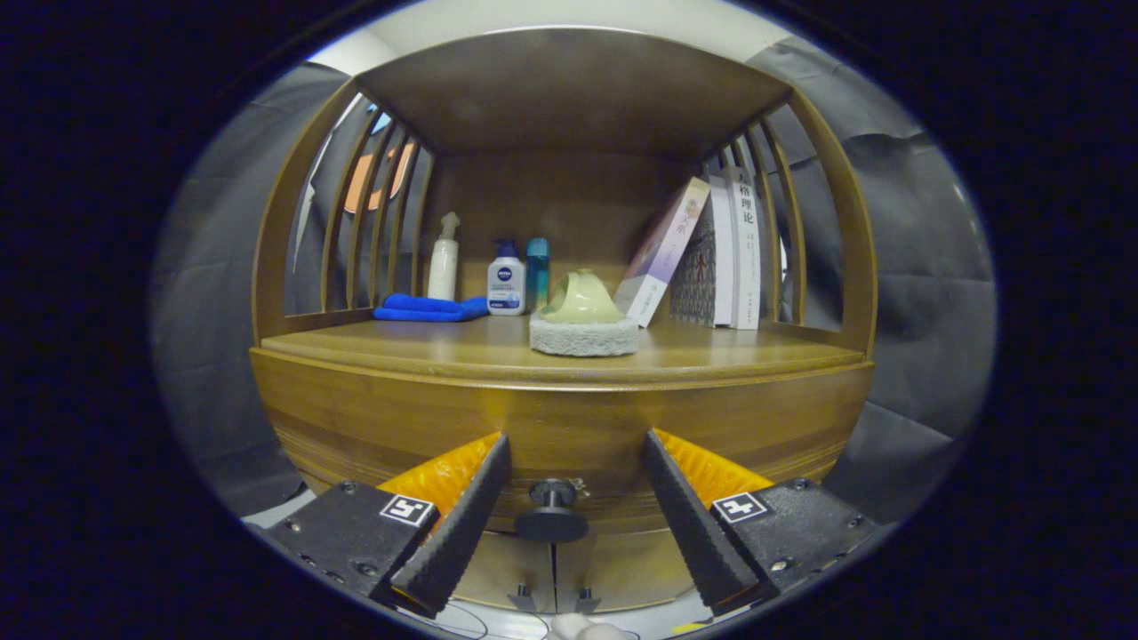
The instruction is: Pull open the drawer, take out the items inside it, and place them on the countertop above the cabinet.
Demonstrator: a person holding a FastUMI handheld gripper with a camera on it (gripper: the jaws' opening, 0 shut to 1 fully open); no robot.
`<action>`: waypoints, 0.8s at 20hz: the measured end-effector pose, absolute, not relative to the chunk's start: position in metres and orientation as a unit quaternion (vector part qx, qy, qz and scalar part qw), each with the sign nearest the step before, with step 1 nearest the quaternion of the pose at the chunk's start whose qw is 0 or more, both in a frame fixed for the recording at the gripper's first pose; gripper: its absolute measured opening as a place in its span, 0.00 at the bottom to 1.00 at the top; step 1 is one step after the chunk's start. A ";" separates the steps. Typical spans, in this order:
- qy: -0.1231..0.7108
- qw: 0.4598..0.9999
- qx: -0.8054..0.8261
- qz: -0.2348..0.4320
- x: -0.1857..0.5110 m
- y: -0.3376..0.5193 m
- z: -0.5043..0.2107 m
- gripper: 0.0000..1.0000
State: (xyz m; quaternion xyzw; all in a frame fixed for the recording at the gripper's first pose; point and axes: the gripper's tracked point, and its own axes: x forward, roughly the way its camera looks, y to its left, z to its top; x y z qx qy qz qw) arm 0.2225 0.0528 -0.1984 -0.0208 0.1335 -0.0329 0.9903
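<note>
A wooden cabinet faces me, its drawer front point(560, 427) closed under the countertop point(427, 347). A dark round knob point(552, 514) sticks out of the drawer's middle. My gripper point(578, 458) is open, and the knob sits low between its two fingers without touching either. On the countertop a pale green scrubber on a grey sponge pad point(583, 320) rests just beyond the fingers. The drawer's inside is hidden.
At the back of the shelf stand a white pump bottle point(443, 258), a white-and-blue bottle point(506, 280) and a teal bottle point(537, 271), beside a folded blue cloth point(429, 308). Several books point(711, 253) lean at the right. Slatted wooden sides and a roof enclose the shelf. Two small door knobs point(551, 597) show below the drawer.
</note>
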 end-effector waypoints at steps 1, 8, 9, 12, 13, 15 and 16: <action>0.132 0.991 -0.013 -0.032 0.219 0.050 -0.193 0.99; 0.066 0.997 -0.031 -0.032 0.126 0.006 -0.095 0.99; 0.043 0.998 -0.021 -0.033 0.110 -0.001 -0.076 0.99; 0.036 0.998 -0.014 -0.050 0.069 -0.034 -0.056 0.98; 0.045 0.998 -0.011 -0.052 0.058 -0.041 -0.053 0.99; 0.035 0.998 0.009 -0.047 0.045 -0.051 -0.041 0.99; 0.025 0.998 0.018 -0.055 0.039 -0.060 -0.036 0.99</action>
